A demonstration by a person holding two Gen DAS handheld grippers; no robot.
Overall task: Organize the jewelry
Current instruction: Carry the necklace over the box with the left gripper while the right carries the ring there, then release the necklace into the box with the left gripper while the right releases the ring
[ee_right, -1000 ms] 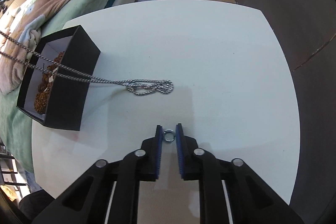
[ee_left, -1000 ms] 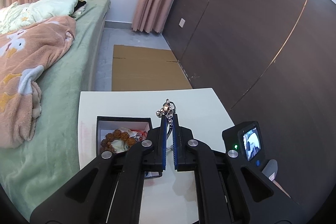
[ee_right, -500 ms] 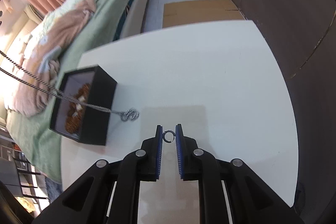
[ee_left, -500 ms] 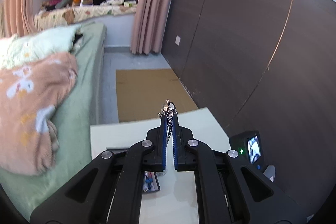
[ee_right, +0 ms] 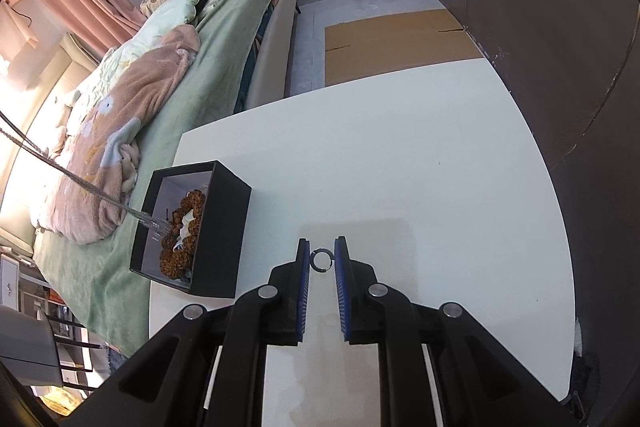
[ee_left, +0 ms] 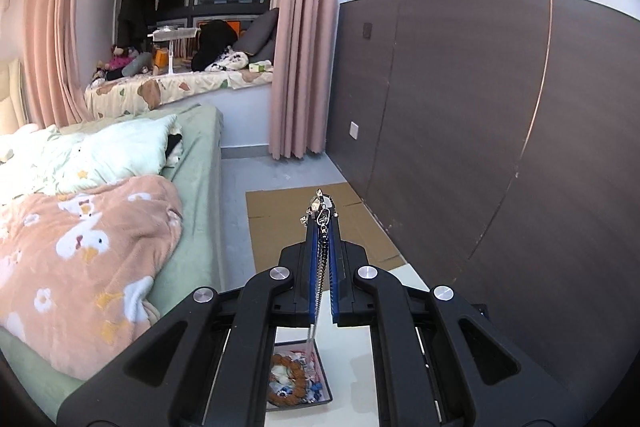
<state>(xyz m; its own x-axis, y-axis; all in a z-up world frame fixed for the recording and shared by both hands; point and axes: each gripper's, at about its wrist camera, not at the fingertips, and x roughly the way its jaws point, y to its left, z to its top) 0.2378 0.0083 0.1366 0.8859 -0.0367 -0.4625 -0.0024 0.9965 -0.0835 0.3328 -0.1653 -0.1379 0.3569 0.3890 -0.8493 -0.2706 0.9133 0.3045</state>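
Chain is pinched in the left claw, clasp end poking out past the tips at frame centre, the rest hanging down through the gap. In the right view the chain runs in from the left edge as a taut diagonal and its lower end sits just over or inside the box, by the beads; can't tell if it touches them.

Right claw grips a ring between the pads, low centre of frame, above the tabletop.

Risks:
- Chain tail swings as it hangs; could catch the box wall and drape outside instead of dropping in.
- If links snag on the beads, lifting further may drag them out or tip the box, which sits right at the tabletop edge next to the bed.
- Grip on the chain is near the clasp only; a slip drops the whole length at once.
- Ring is held edge to edge by the pads, small contact. Any twist and it pops out, rolls off the tabletop.
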